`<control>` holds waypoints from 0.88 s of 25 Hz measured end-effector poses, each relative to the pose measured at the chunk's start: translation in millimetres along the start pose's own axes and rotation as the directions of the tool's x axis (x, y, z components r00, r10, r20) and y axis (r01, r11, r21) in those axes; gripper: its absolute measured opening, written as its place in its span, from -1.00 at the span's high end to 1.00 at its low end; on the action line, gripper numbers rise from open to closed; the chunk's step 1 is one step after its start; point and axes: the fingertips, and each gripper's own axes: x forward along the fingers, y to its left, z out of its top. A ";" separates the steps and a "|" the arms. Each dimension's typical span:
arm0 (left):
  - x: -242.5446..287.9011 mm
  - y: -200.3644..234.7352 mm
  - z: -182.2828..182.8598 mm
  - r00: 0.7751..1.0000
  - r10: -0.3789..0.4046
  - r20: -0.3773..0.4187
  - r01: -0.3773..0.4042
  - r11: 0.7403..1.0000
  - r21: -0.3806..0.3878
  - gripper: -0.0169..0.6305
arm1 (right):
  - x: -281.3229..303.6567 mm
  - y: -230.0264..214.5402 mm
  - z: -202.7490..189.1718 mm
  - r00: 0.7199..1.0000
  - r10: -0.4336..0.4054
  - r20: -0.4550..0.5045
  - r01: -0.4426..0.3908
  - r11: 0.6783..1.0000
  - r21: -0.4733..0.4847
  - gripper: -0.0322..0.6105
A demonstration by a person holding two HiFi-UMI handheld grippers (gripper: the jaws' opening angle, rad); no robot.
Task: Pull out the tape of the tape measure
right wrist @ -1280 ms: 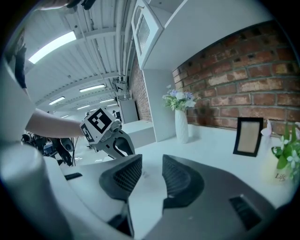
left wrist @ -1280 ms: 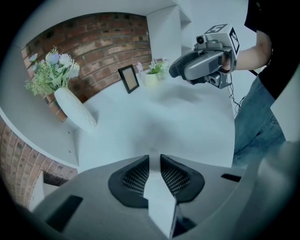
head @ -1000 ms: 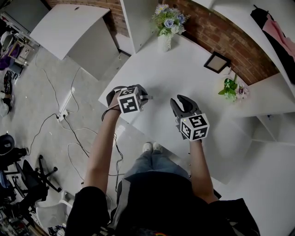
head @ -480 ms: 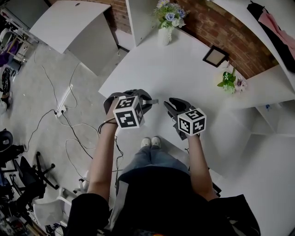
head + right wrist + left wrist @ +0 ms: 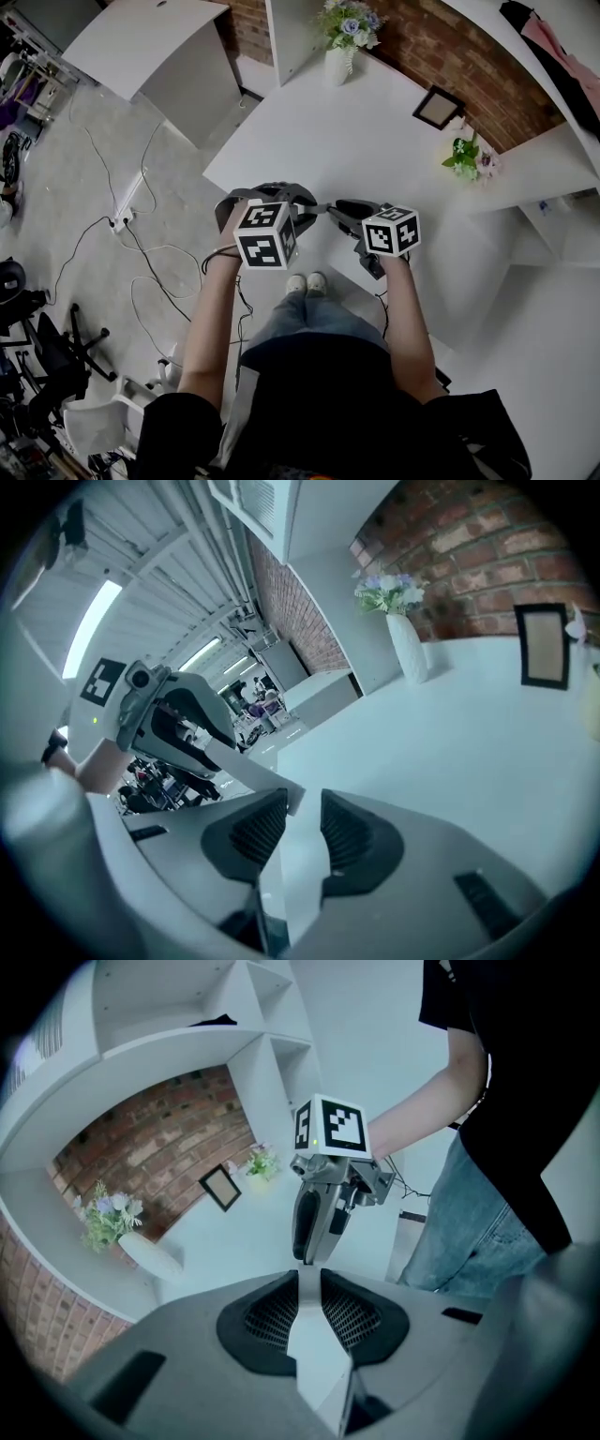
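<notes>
Mostly the left tongs hide the tape measure.

Off-task items, mostly upper frame.
White table carries flower vase at top centre, picture frame and small plant upper right, along brick wall; cables and office chair on floor, left side.

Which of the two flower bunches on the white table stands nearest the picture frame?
The small green bunch with pink blooms, right beside the picture frame. The other, bluish flowers in a white vase, stands far off by the brick wall.
</notes>
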 end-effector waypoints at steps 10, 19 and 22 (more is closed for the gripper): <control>-10.8 -13.2 11.9 0.997 0.004 0.076 -0.010 0.997 0.083 0.71 | -9.8 13.9 -5.6 0.971 0.240 -0.021 -0.236 0.965 0.113 0.61; -9.5 -17.8 18.4 0.996 -0.005 0.087 -0.006 0.993 0.119 0.71 | -15.4 18.0 -8.2 0.951 0.308 -0.019 -0.304 0.946 0.115 0.79; -10.1 -17.5 17.9 0.995 -0.001 0.096 -0.010 0.994 0.110 0.71 | -18.2 17.5 -7.2 0.946 0.323 0.012 -0.321 0.938 0.133 0.81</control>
